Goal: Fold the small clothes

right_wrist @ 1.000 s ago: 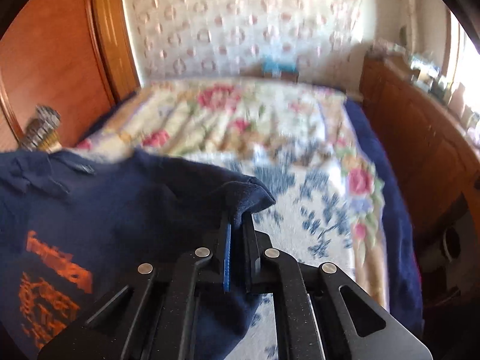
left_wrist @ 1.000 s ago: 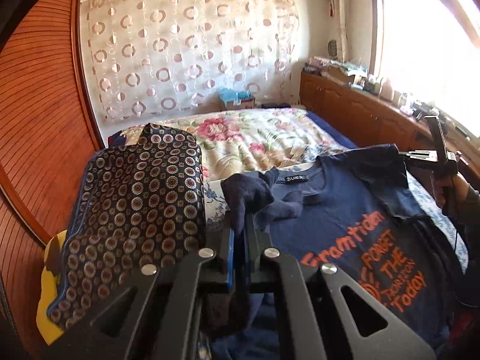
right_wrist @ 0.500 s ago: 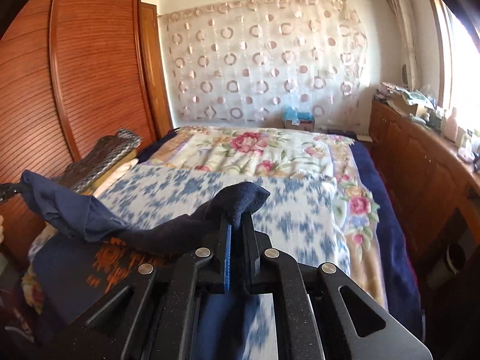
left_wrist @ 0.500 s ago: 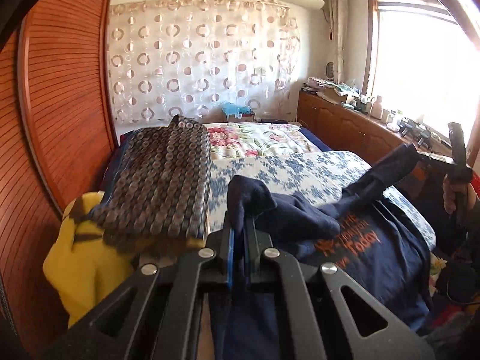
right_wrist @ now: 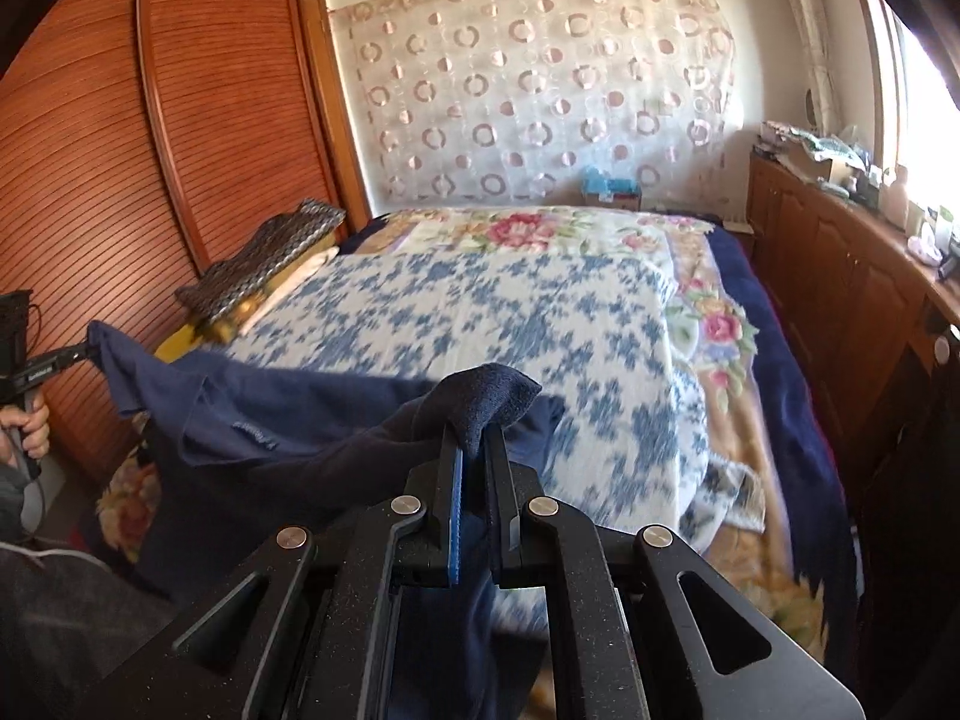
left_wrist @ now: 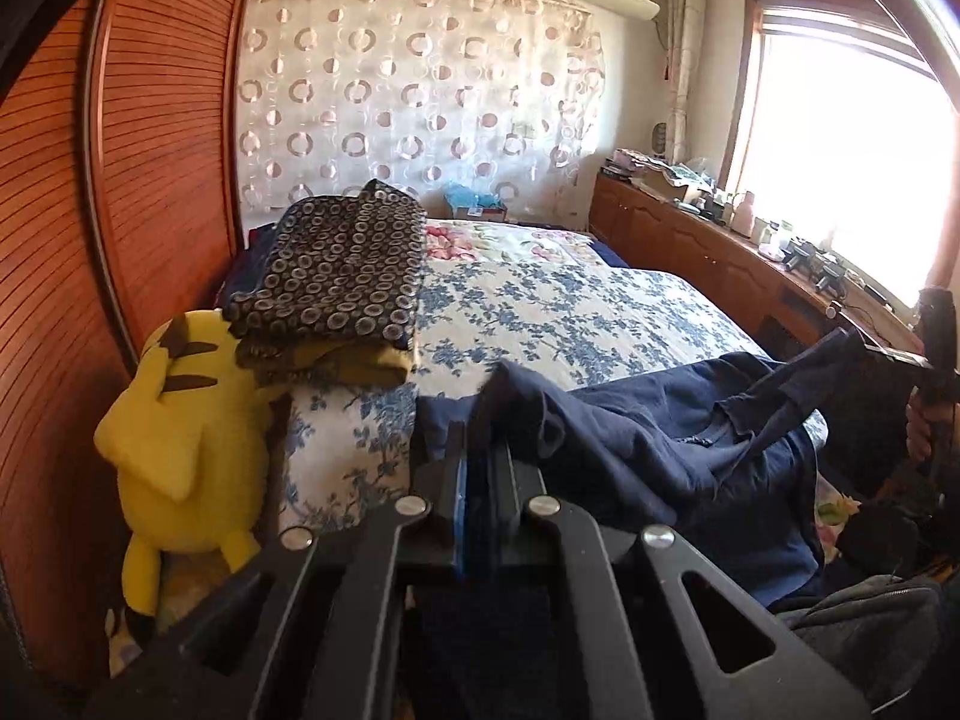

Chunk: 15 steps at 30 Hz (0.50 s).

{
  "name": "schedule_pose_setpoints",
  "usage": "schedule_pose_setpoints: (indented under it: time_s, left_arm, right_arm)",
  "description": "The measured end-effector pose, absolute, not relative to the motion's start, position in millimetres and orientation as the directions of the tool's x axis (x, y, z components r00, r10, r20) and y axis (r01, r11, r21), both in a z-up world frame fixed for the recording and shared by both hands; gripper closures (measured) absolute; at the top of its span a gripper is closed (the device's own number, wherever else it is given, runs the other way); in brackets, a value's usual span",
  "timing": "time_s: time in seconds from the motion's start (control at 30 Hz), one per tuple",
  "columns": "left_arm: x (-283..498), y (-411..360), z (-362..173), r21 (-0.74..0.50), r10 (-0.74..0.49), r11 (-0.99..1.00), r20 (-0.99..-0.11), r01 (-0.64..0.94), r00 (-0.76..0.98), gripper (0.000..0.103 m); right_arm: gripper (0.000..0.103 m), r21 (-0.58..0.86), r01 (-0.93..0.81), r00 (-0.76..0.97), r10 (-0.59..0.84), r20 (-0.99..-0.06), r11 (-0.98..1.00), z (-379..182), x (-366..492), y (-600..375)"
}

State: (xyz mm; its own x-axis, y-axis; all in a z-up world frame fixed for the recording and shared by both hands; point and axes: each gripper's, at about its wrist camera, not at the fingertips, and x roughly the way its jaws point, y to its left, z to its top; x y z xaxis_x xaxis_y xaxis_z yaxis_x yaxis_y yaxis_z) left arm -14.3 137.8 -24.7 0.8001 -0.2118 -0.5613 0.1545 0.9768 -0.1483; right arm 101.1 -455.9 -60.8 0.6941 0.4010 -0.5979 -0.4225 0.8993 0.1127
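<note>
Evidently mid-fold, the left claw (left_wrist: 480, 450) and right claw (right_wrist: 471, 450) are each pinching the navy T-shirt (left_wrist: 660, 444), hanging over the bed's (right_wrist: 480, 312) near edge, needing laying flat next.

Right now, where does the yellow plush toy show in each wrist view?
Left wrist: the yellow plush toy sits low on the left, against the wardrobe, under the folded patterned cloth.
Right wrist: not clearly in it; only a yellow edge shows under that cloth.
Shared landmark: the circle-print curtain.
</note>
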Motion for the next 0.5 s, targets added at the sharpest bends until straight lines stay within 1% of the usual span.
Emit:
schedule_pose_setpoints:
  time_s: [0.13,0.27,0.37,0.43,0.47,0.5]
  left_arm:
    - [-15,147,-33,-0.140,-0.190,0.981,-0.577,0.132,0.794,0.099]
    - [-13,155,-36,-0.139,-0.168,0.985,-0.580,0.107,0.797,0.099]
    - [-5,157,-37,-0.158,-0.197,0.979,-0.587,0.128,0.785,0.099]
    - [6,156,-40,-0.176,-0.235,0.971,-0.596,0.161,0.768,0.092]
    - [13,155,-43,-0.162,-0.219,0.975,-0.609,0.151,0.763,0.091]
    - [19,153,-46,-0.144,-0.198,0.980,-0.619,0.138,0.760,0.090]
  right_arm:
    - [0.100,0.108,-0.442,0.640,0.397,-0.657,0.890,-81,89,-449]
    - [0.099,0.067,-0.420,0.614,0.338,-0.713,0.905,-103,94,-443]
    - [0.098,0.047,-0.406,0.622,0.313,-0.717,0.913,-105,96,-445]
    - [0.096,0.043,-0.419,0.627,0.323,-0.709,0.907,-99,97,-445]
    - [0.093,0.040,-0.425,0.633,0.328,-0.701,0.905,-95,98,-445]
    - [0.088,0.034,-0.426,0.641,0.329,-0.693,0.904,-91,99,-445]
